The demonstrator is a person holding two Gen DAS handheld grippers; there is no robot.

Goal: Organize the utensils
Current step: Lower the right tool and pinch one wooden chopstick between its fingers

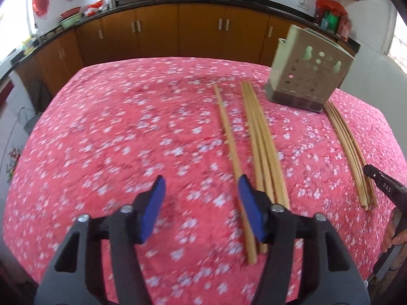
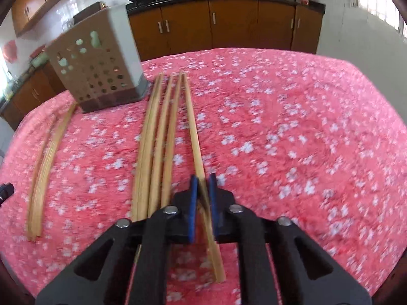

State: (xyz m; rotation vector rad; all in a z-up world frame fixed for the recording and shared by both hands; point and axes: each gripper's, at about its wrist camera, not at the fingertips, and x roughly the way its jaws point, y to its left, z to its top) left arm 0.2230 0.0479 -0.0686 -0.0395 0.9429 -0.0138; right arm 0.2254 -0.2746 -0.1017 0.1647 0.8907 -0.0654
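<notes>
1. Single pale wooden chopstick (image 2: 195, 137), rightmost of the right-hand bundle, lies on the pink flowered tablecloth (image 2: 292, 127), clamped near its end between the blue pads of the right gripper (image 2: 202, 198).
2. Remaining bamboo chopsticks of that bundle (image 2: 155, 147) lie just beside it, at its 9 o'clock.
3. Grey perforated plastic utensil holder (image 2: 101, 66) stands at 11 o'clock.
4. Left gripper (image 1: 201, 206): jaws apart, nothing between; lone bamboo chopstick (image 1: 227, 137) just beside its right pad.

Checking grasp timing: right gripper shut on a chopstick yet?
Shut: right gripper pads pinch the rightmost chopstick, no gap visible.
</notes>
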